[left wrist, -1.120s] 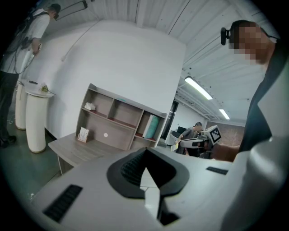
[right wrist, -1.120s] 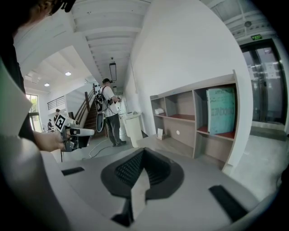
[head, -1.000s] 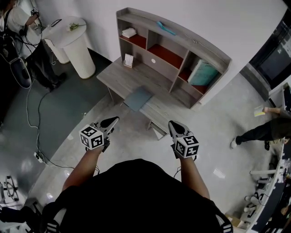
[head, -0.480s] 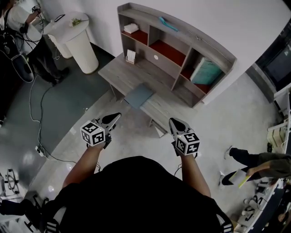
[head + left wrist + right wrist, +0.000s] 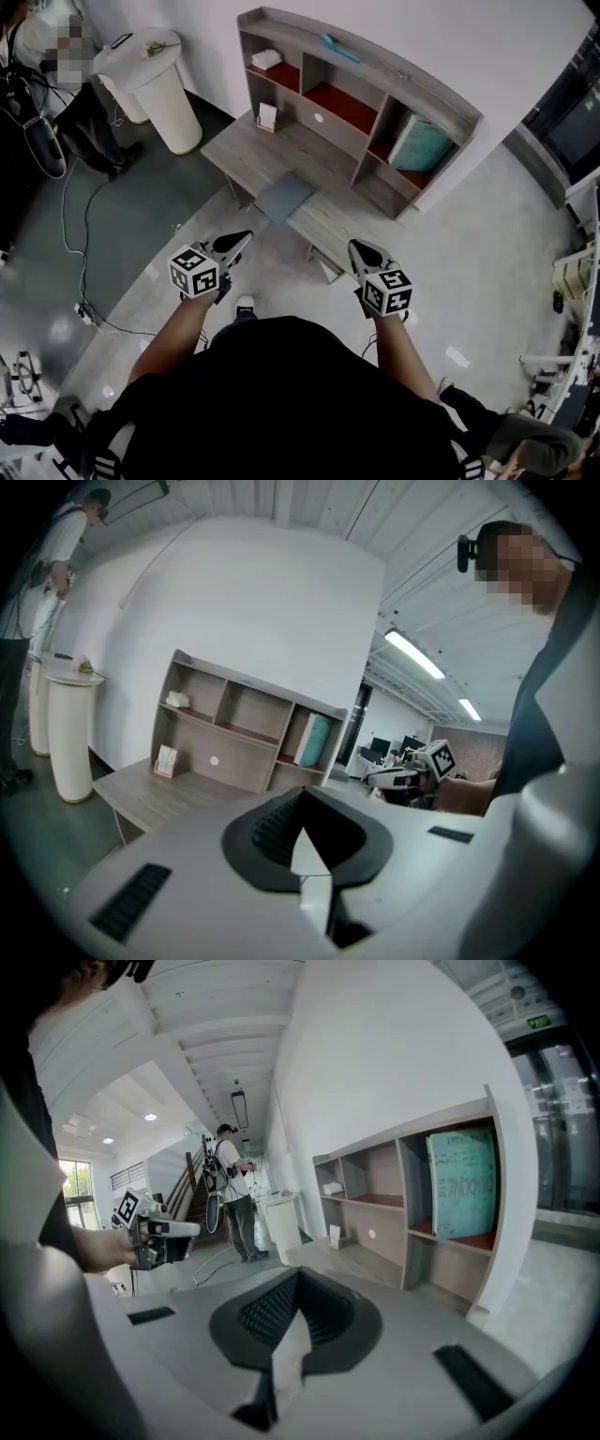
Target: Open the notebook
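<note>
The grey-blue notebook (image 5: 284, 199) lies shut at the front edge of the grey wooden desk (image 5: 246, 150), a good way ahead of both grippers. My left gripper (image 5: 241, 237) is shut and holds nothing, down and to the left of the notebook. My right gripper (image 5: 356, 247) is also shut and empty, down and to the right of it. In the left gripper view the jaws (image 5: 302, 797) meet at a point toward the desk (image 5: 136, 794). The right gripper view shows its jaws (image 5: 298, 1279) closed; the notebook is hidden in both gripper views.
A shelf unit (image 5: 361, 89) stands on the desk with a teal book (image 5: 420, 145) upright in it. A white round pedestal (image 5: 159, 80) and a person (image 5: 56, 84) are at the far left, with a cable (image 5: 80, 234) on the floor. Another person (image 5: 511, 441) is at the lower right.
Both grippers stay shut and about where they were. The passer-by at the right edge has walked to the lower right corner. A shoe now shows between my arms.
</note>
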A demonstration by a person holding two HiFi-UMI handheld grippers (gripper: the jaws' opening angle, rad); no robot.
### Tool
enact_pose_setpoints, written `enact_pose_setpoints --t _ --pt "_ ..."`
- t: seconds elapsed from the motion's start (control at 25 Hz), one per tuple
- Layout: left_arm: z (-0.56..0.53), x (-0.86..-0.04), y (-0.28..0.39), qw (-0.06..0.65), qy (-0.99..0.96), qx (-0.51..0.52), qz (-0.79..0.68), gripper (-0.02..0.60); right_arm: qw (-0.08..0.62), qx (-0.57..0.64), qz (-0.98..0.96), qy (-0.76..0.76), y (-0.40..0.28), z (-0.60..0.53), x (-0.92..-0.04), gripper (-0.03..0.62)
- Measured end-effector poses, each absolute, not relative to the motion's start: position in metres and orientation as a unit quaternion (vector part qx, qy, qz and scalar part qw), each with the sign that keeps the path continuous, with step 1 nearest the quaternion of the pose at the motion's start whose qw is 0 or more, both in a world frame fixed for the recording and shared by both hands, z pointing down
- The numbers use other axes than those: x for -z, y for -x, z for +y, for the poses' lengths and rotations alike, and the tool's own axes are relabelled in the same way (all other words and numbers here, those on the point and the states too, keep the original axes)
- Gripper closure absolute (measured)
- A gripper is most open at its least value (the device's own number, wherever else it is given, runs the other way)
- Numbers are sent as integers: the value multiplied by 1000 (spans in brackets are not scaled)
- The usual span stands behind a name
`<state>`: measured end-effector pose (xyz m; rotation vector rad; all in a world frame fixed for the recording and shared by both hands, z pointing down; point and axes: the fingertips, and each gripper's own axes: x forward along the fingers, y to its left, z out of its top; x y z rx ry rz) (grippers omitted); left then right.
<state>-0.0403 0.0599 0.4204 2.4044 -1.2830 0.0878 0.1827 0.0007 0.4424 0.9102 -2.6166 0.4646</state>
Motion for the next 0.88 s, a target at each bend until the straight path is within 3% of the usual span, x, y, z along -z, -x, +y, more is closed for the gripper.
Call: enact_pose_setpoints --t 0.88 --pt "12 -422 76 206 -888 -15 -412 574 172 -165 -896 -376 -157 -18 -441 594"
